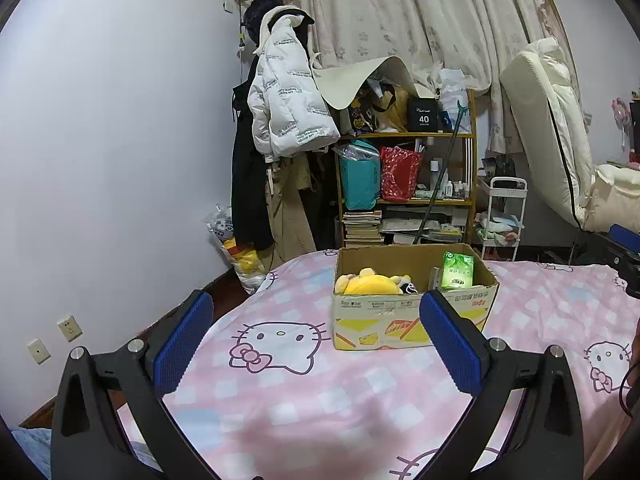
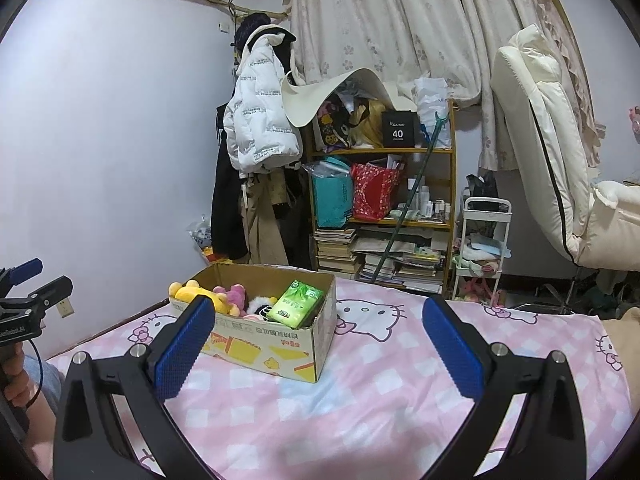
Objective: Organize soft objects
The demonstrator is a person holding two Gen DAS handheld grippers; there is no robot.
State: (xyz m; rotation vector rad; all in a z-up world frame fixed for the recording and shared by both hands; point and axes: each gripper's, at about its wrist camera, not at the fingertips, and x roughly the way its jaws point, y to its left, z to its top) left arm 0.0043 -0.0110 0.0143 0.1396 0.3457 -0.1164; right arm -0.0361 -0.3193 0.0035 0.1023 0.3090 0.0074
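A corrugated cardboard box (image 2: 280,344) is sitting on the bed (image 2: 360,392), whose pink checked sheet is lying smooth with cartoon cats printed on it. Inside are lying a fuzzy yellow plush toy (image 1: 370,282), a pink plush toy (image 2: 234,295) and one glossy green tissue pack (image 2: 295,303). The left gripper (image 1: 316,338) and right gripper (image 2: 318,338) are hovering with ribbed blue jaws released, empty. A cluttered wooden shelf (image 1: 424,168) is standing by flowered curtains (image 2: 380,20).

A white puffer jacket (image 1: 288,92) is hung against the wall, over dark coats. Beside it, a wooden shelf unit (image 2: 450,184) is filled with a teal bag (image 1: 360,178), a red gift bag (image 2: 374,192), a black box marked "40" (image 1: 424,115) and stacked books (image 2: 336,250). A white trolley (image 1: 504,216) is placed right of the shelves. Floral curtains (image 2: 384,24) are drawn behind.
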